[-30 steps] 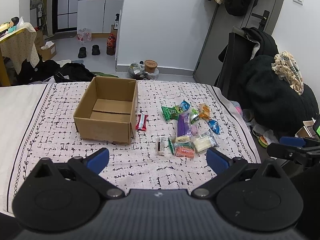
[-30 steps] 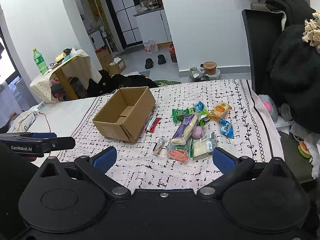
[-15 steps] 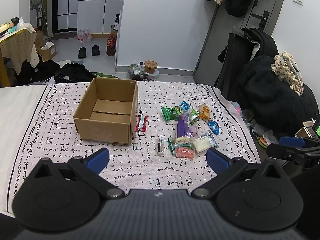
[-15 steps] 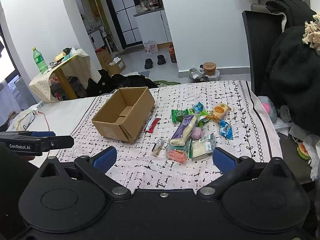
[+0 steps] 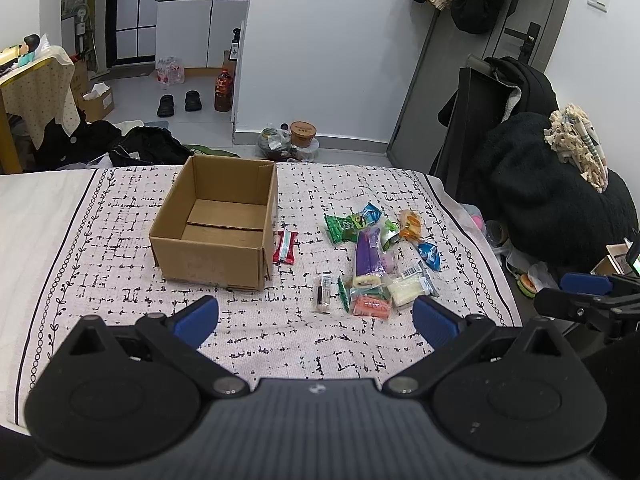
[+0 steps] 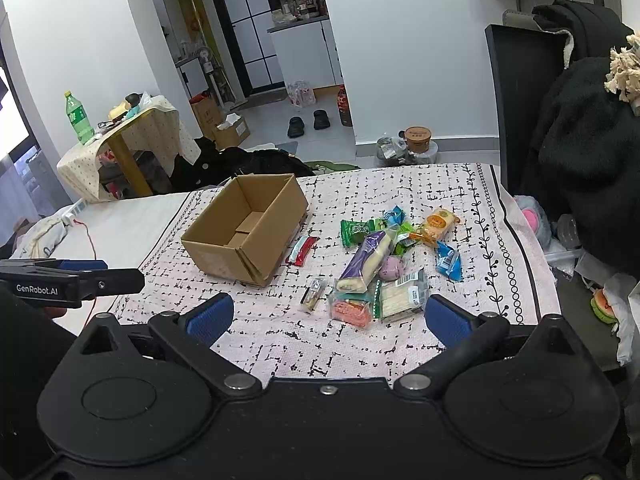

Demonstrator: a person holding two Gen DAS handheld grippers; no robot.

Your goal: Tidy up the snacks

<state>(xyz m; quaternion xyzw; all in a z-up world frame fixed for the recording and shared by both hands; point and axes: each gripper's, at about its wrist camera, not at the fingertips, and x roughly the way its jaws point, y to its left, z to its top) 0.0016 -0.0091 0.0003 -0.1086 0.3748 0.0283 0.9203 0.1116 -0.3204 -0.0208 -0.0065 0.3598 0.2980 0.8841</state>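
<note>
An open, empty cardboard box [image 5: 218,226] [image 6: 248,228] stands on the patterned cloth. A red snack bar [image 5: 285,246] [image 6: 302,251] lies beside its right wall. Further right is a heap of several snack packets, among them a purple pack [image 5: 369,257] [image 6: 362,262], a green pack [image 5: 342,227], an orange pink pack [image 5: 371,305] [image 6: 350,309] and a small clear stick [image 5: 324,293] [image 6: 313,294]. My left gripper [image 5: 316,320] hangs open above the near cloth, holding nothing. My right gripper [image 6: 328,318] is open too, just short of the heap.
The cloth-covered table [image 5: 100,280] ends at the right near a black chair with dark clothes [image 5: 552,200]. Bags, shoes and a bottle [image 5: 223,90] lie on the floor beyond. A small draped table with a green bottle [image 6: 78,114] stands far left.
Both views have shifted only slightly; the right gripper has crept a little closer to the snack heap. Nothing was taken hold of.
</note>
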